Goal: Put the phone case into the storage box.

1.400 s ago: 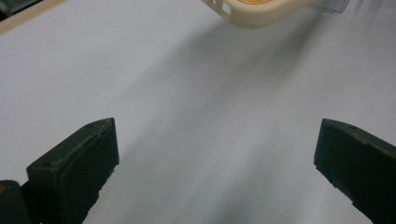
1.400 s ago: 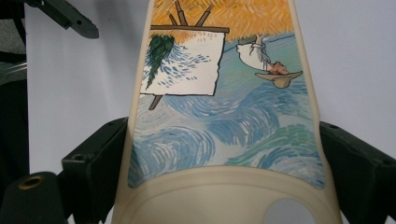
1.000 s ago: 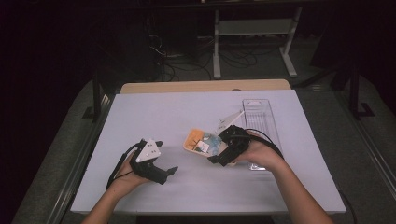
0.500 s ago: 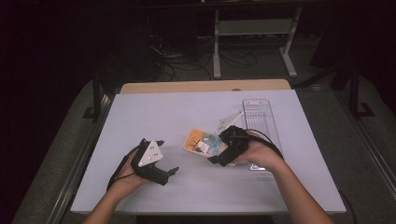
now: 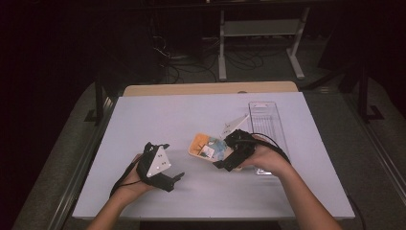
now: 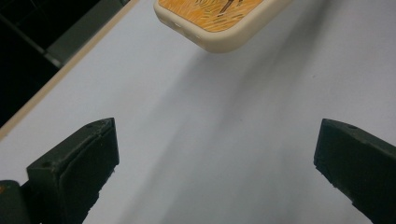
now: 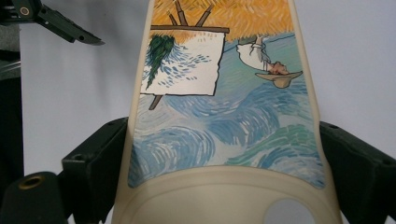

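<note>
While the phone case (image 7: 224, 116) with its painted picture of swirling blue strokes, an easel and a straw hat sits between the jaws of the right gripper (image 5: 229, 158), it looks held by its long sides, near the middle of the desk (image 5: 158, 115) and lifted a little, to judge by the shadow under its rounded cream corner (image 6: 219, 28) in the left gripper view. The left gripper (image 5: 167, 179) waits well apart from it, lower left, jaws wide and holding nothing, pointed toward the case. A clear plastic tray (image 5: 265, 120) lies just behind the right hand. I take this as the carrying step; next the case needs a steady, level move to wherever it goes, perhaps that tray, or a handover to the left gripper.
</note>
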Demonstrator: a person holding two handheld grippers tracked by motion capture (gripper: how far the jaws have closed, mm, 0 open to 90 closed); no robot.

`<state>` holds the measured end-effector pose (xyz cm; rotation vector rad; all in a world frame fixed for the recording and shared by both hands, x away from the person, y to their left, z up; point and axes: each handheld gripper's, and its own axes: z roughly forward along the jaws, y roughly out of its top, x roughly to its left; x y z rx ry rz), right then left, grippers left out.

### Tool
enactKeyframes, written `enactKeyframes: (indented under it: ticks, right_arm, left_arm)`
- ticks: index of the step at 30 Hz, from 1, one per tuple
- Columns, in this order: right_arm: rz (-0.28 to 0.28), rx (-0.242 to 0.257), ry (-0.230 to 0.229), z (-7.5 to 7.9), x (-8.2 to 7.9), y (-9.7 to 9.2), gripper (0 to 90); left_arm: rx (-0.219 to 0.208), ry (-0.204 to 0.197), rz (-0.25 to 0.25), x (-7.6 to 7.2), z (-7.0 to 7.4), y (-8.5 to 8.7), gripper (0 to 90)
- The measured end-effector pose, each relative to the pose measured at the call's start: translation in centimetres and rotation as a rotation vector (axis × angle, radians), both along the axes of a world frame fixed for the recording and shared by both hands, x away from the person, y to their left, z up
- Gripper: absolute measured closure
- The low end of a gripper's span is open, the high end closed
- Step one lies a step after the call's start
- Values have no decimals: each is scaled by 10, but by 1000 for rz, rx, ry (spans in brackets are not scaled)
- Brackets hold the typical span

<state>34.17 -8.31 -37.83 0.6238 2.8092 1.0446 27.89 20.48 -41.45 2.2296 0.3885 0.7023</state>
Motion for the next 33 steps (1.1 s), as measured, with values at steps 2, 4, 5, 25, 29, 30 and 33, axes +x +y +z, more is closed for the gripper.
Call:
enactKeyframes:
  ticks: [2,4,5,25,29,30,33]
  right_arm:
    - [-2,5,5,0,0,-1,99]
    - [-3,5,8,0,0,-1,99]
    - [-2,5,4,0,0,-1,99]
    - [11,-3,-19,0,1,-1,99]
    - [12,-2,-20,0,1,-1,99]
    - [10,-5,-18,-1,1,-1,99]
    - [8,-3,-16,-1,0,0,99]
  left_arm:
    - [11,-9,3,-1,0,-1,0]
    - [26,-27,1,-2,0,-2,0]
    - [35,-38,1,-3,0,-2,0]
    - [152,-171,-1,-10,-4,-11,0]
    - [165,-197,-3,-11,-5,-13,0]
    - [166,-205,-3,-11,-6,-13,0]
    - [185,-230,1,-12,-7,-14,0]
